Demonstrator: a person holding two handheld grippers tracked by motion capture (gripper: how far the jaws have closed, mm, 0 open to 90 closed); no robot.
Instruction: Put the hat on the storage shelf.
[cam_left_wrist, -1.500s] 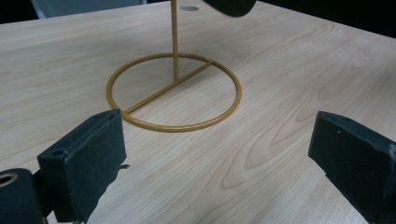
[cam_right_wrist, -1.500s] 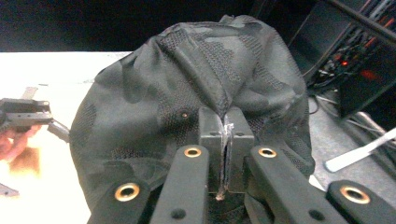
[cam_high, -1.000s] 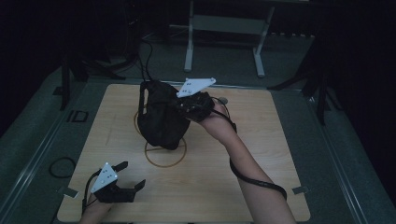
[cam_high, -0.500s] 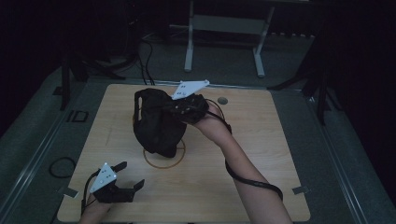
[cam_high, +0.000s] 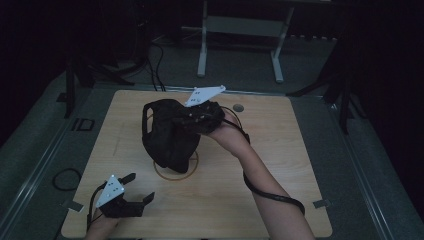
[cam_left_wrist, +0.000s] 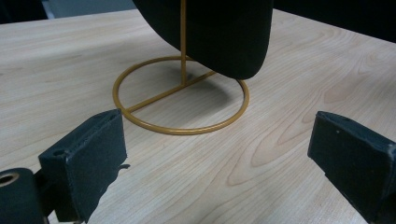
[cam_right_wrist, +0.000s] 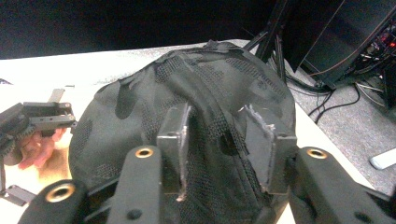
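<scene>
- At the centre of the high view, one black mesh cap (cam_high: 167, 135) sits on one thin gold wire stand (cam_high: 176, 172), whose round base lies flat on the wooden table (cam_high: 280, 150).
- One right gripper (cam_high: 187, 120) is at the top of the cap, a little right of centre in the frame. Its jaws have just been opening; in the right gripper view the cap fabric (cam_right_wrist: 196, 107) is between the two pads, with a gap at each side, so the pads do not press it.
- One left gripper (cam_high: 137, 187) rests at the lower left of the high view, well apart from the cap. Its jaws stand wide open and hold nothing.
- In the left gripper view, the stand's ring (cam_left_wrist: 180, 95) and one upright rod are in the upper middle, and the cap's lower edge (cam_left_wrist: 224, 37) hangs above the ring.
</scene>
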